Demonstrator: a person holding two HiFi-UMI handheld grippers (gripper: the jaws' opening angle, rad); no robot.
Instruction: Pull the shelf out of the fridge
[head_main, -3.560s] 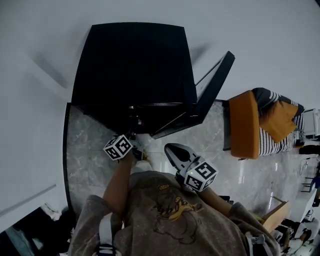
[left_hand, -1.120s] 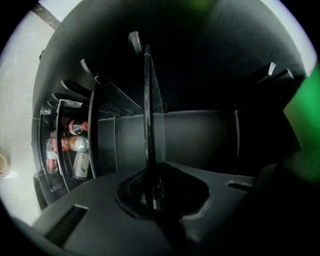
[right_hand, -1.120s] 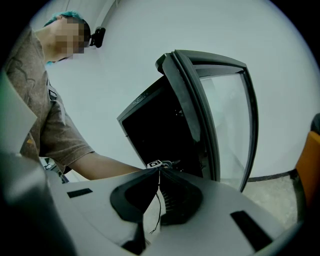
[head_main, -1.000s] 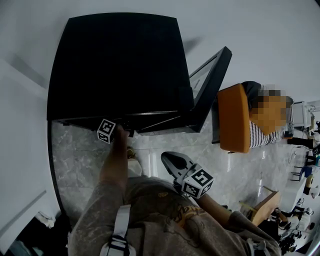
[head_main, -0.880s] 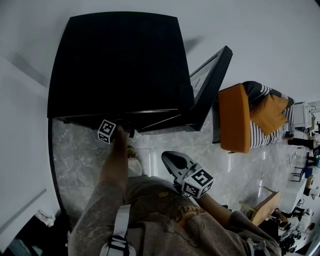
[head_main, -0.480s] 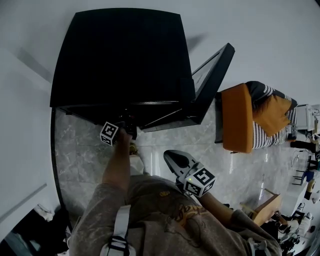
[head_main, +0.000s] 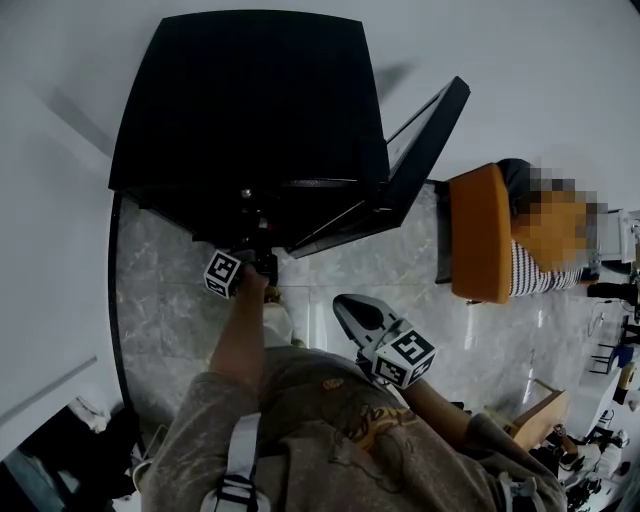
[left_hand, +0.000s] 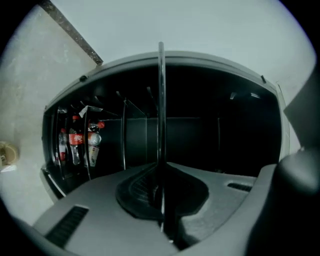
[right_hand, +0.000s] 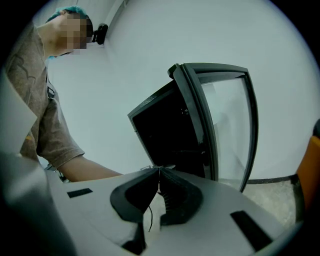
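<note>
At the open front of the black fridge (head_main: 250, 100), clamps the left gripper (left_hand: 161, 175) tight on the shelf (left_hand: 161, 100): thin, flat, hard-edged, seen edge-on as one straight dark line running out from between the ribbed pads (left_hand: 142, 184) across the unlit cabinet. Shows red-labelled bottles (left_hand: 76, 145) deeper inside, near the cabinet's floor-side wall. Holds the right gripper (right_hand: 159, 172) pressed shut on nothing, well apart from the shelf, facing the glass-paned door (right_hand: 225, 125) swung wide.

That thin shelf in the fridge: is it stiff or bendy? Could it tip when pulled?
Probably stiff: the shelf shows as one straight thin edge with no bow. It may tip, since only the left gripper pinches it, at one spot. Being so thin, it is likely light.
</note>
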